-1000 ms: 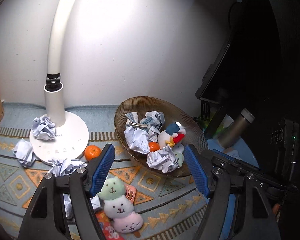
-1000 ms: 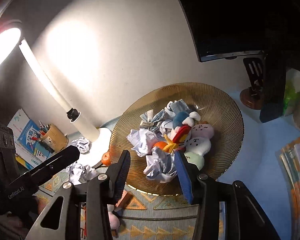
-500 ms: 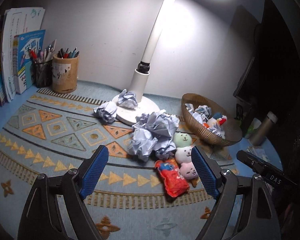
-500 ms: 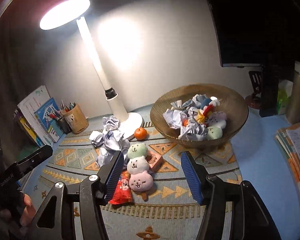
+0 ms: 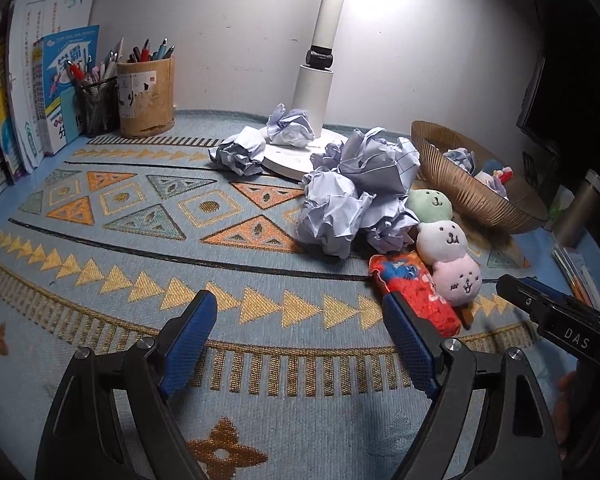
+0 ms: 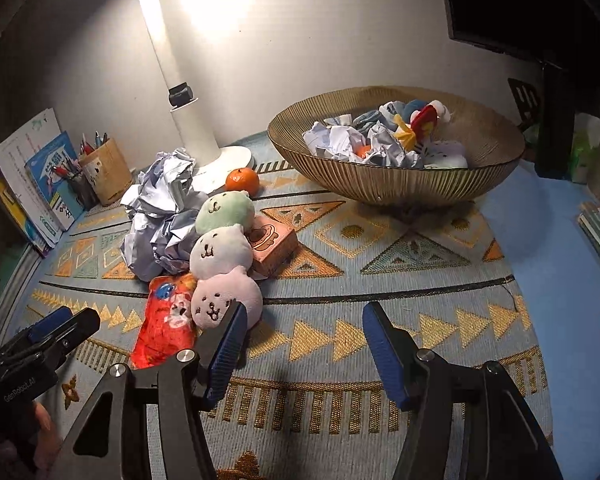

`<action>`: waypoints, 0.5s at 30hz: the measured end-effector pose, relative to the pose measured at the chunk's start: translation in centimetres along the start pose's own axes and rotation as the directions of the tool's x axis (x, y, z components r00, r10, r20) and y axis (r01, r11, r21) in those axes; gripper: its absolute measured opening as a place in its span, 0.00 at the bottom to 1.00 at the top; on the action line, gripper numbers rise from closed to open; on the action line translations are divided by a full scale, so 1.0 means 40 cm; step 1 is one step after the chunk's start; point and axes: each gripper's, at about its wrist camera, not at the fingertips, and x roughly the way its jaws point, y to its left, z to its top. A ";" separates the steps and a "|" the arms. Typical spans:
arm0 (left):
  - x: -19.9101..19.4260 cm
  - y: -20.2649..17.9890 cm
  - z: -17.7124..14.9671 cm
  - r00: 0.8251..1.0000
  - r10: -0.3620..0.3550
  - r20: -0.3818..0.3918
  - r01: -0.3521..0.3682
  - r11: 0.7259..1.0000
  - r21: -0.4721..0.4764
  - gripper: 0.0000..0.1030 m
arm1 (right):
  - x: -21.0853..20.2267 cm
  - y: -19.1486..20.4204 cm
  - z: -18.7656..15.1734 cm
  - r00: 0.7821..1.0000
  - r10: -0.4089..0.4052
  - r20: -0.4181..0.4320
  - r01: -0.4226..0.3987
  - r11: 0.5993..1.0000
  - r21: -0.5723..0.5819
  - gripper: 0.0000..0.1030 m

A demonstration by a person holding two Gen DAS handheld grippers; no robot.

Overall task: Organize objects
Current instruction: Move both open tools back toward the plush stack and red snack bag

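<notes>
My left gripper (image 5: 298, 304) hangs open low over the patterned mat (image 5: 148, 216), with nothing between its fingers. Ahead and to its right lie a pile of crumpled paper balls (image 5: 356, 196), a red snack packet (image 5: 412, 292) and a plush stick of green, white and pink faces (image 5: 440, 236). My right gripper (image 6: 305, 312) is open too, over bare mat. Its left finger stands just beside the pink end of the plush stick (image 6: 220, 248). A ribbed brown bowl (image 6: 396, 184) behind holds paper balls and small plush toys.
An orange (image 6: 242, 181) and a pink box (image 6: 274, 242) lie near the white lamp base (image 6: 228, 160). Pen holders (image 5: 146, 96) and books (image 5: 40, 92) line the back left. A metal bottle (image 5: 580, 208) and papers stand right of the bowl.
Both grippers have drawn back from the bowl and sunk low over the mat. The jaws of each stand wider than a second ago.
</notes>
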 end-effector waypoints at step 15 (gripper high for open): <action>0.007 -0.024 -0.003 0.996 -0.075 -0.037 0.077 0.996 0.036 0.81 | 0.003 0.032 0.016 0.999 0.047 -0.007 -0.048 0.999 -0.023 0.58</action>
